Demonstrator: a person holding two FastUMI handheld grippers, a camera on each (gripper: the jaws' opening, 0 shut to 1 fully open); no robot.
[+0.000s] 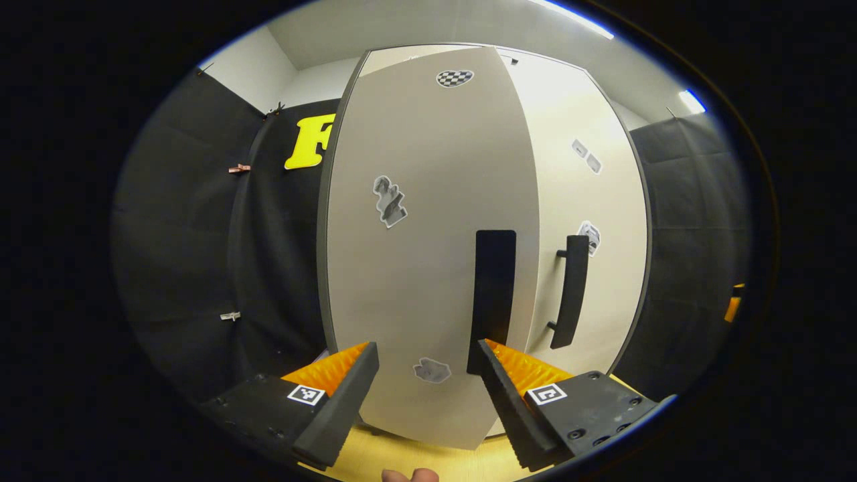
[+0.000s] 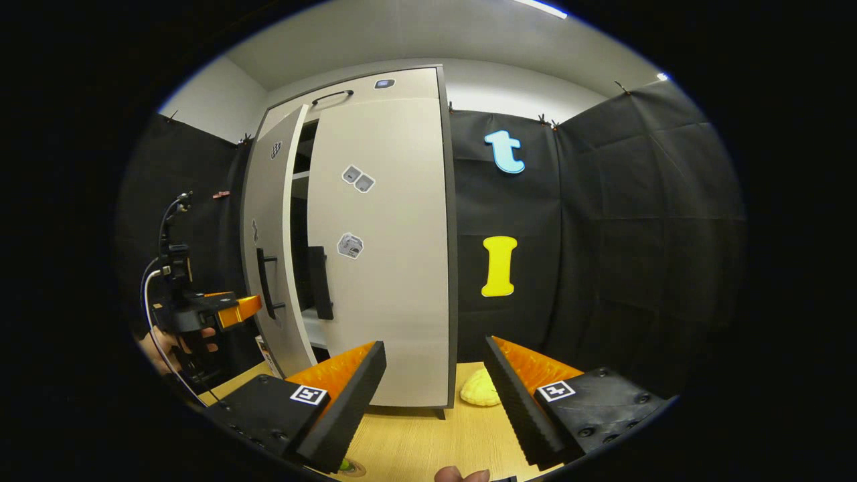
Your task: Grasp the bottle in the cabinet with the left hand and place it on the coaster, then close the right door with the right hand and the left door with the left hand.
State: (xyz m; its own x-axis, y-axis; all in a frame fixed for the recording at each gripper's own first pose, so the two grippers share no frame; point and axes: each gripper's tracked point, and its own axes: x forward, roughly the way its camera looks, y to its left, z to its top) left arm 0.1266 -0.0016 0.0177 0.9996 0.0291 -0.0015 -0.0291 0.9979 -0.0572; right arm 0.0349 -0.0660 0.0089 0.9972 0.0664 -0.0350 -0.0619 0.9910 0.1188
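In the left gripper view the cabinet's left door (image 1: 428, 234) stands close in front, ajar, with its black handle (image 1: 495, 294) just above my right-hand finger. My left gripper (image 1: 426, 353) is open, nothing between its fingers. Beyond it the right door (image 1: 596, 201) lies flat against the cabinet with its handle (image 1: 570, 291). In the right gripper view the left door (image 2: 268, 221) leaves a dark gap beside the right door (image 2: 381, 254). The left gripper (image 2: 249, 306), held by a hand, sits by the left door's outer face. My right gripper (image 2: 435, 351) is open, back from the cabinet. A green bit on a round disc (image 2: 348, 466) peeks out low down.
The cabinet stands on a light wooden table (image 2: 415, 442). A yellow lumpy object (image 2: 479, 389) lies on the table by the cabinet's right corner. Black cloth walls close in the booth on both sides. A cable (image 2: 148, 294) loops from the left gripper.
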